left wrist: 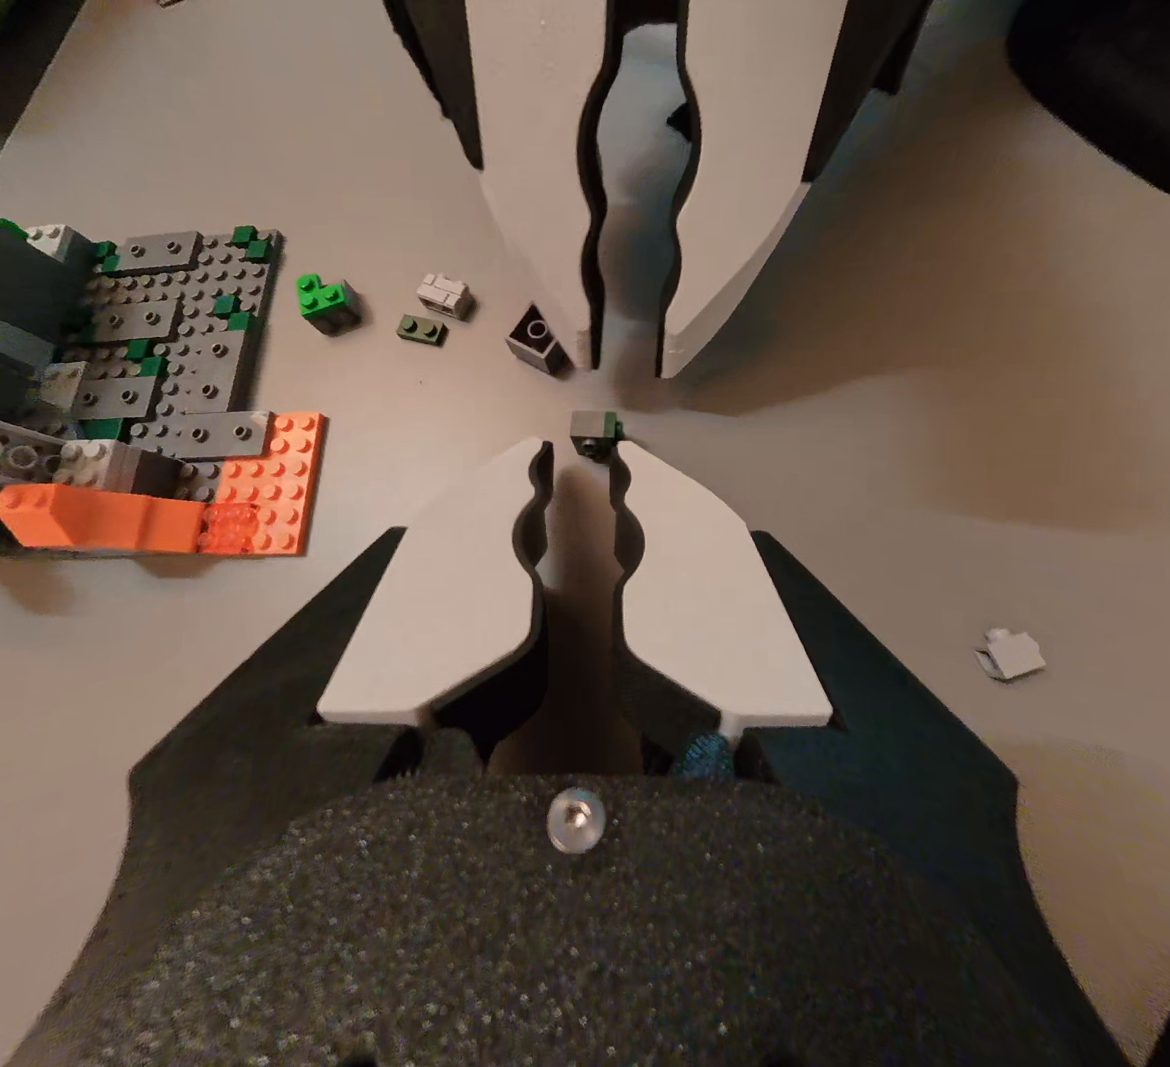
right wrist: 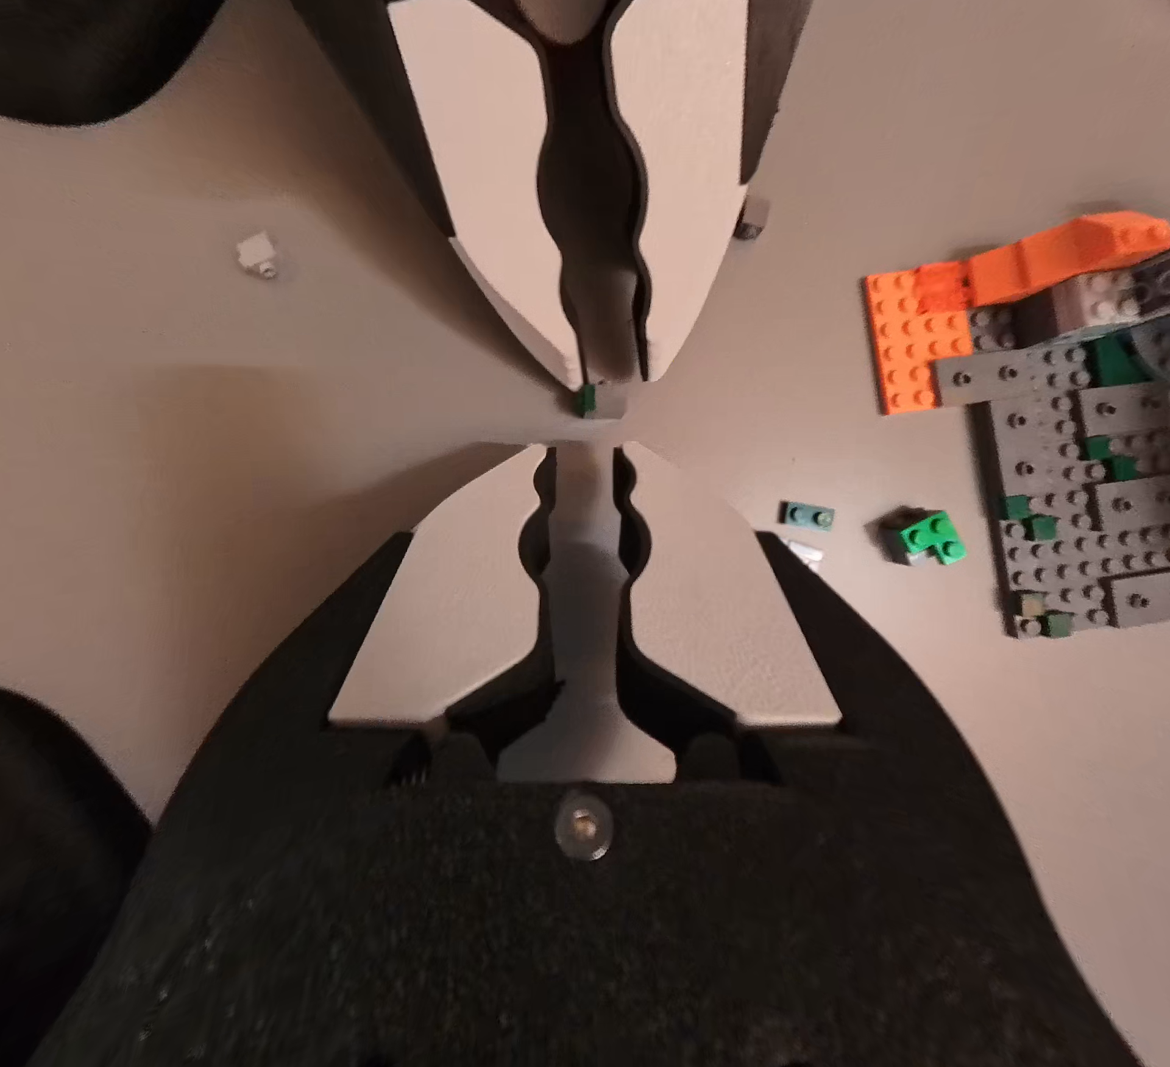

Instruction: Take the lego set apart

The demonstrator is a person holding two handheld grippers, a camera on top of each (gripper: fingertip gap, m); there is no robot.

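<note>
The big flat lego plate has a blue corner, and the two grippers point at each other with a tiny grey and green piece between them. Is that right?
Not quite. The corner of the big flat lego plate is orange, not blue; the left wrist view shows it. The left gripper and right gripper do point at each other, with the tiny grey and green piece between them.
</note>
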